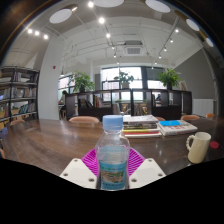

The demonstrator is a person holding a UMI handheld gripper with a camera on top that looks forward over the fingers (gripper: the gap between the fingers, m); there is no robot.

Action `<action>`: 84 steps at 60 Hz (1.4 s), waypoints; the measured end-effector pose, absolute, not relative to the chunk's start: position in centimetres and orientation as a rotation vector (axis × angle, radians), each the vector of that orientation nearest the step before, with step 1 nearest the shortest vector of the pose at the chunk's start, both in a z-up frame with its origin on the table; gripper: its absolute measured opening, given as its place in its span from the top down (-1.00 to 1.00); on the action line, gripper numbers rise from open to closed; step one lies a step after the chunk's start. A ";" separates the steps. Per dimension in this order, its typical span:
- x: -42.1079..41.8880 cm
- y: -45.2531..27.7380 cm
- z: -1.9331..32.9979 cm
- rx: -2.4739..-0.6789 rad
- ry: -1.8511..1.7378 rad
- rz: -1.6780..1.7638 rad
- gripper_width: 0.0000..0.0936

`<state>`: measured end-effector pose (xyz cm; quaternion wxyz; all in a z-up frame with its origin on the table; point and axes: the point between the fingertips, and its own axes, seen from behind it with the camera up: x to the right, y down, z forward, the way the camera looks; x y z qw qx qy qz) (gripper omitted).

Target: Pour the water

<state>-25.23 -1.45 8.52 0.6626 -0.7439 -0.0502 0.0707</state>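
A large open room with shelving along 1 side, a bank of windows and potted plants at the back, and round ceiling lights overhead. A wide wooden table (pixel 60 140) fills the middle of the view, and everything else sits on it.

On the far part of the table, toward its right end, lies a stack of books (pixel 142 125), with another flat book (pixel 176 127) beside it nearer the right edge. Closer to the near right corner stands a white mug (pixel 198 147), its handle turned to the right. The mug's inside is not visible, so whether it holds any water cannot be told.

At the near edge of the table, in the centre, a clear plastic water bottle (pixel 113 152) stands upright. It has a light blue cap, which is on, and a blue and white label.

The gripper (pixel 112 170) is closed around the lower body of the bottle: its 2 white fingers sit tight on either side, with the pink pads (pixel 92 159) pressed against the plastic.

As for progress, the bottle appears gripped but not yet tilted, and it sits well apart from the mug. Carrying it toward the mug, dealing with the cap and tipping to pour all seem left to do.
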 end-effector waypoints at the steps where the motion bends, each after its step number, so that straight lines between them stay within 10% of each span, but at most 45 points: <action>1: -25.2 -1.5 8.6 -1.679 -0.112 0.163 0.33; 24: -15.7 0.5 13.4 -1.633 0.381 0.512 0.33; 41: -6.8 0.6 19.9 -1.255 0.975 1.106 0.31; 67: 0.3 -0.6 17.7 -0.623 1.554 1.614 0.28; 84: 0.9 0.2 19.5 -0.578 1.589 1.618 0.28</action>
